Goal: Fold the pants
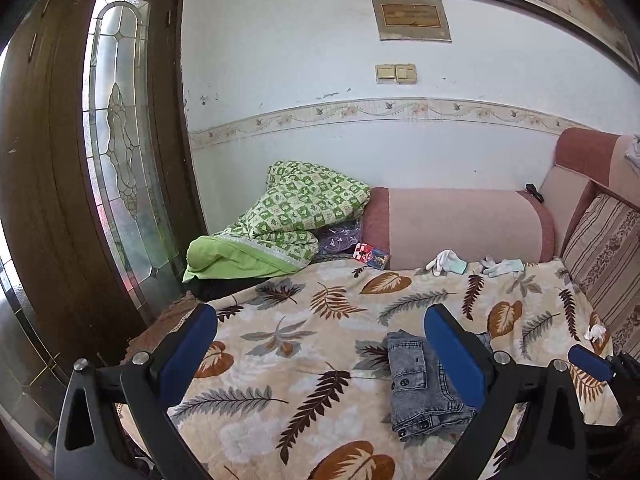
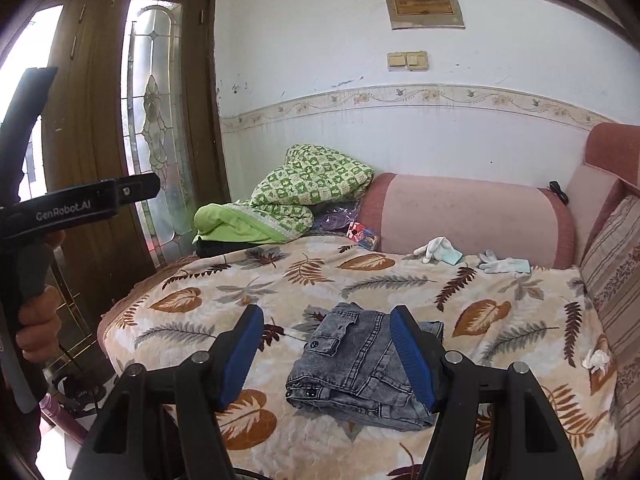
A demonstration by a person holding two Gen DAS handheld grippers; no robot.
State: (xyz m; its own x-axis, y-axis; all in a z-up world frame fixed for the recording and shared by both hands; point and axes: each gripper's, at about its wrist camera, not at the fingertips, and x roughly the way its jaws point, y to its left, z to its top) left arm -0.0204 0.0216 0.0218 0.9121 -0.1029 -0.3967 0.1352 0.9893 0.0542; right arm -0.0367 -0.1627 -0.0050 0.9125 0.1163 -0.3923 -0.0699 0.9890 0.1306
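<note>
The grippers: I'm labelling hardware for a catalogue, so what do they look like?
Both the left gripper and the right gripper have black angular frames with silver pivot bolts and blue ribbed finger pads. The left one's black handle, seen from the right wrist, reads GenRobot.AI in white. No cables or sleeves show.

Before you, the folded pants [image 2: 360,364] are stonewashed grey denim, coarse and matt, with dark metal snaps, lying on a soft quilted cloth bedspread [image 2: 360,276] printed with leaves. Your right gripper [image 2: 328,354] and left gripper [image 1: 320,350] show matt black plastic frames, ribbed blue pads and shiny metal pins. Beyond stand a dark wooden door [image 1: 48,184] with glossy leaded glass and a scuffed painted wall [image 1: 320,60].
</note>
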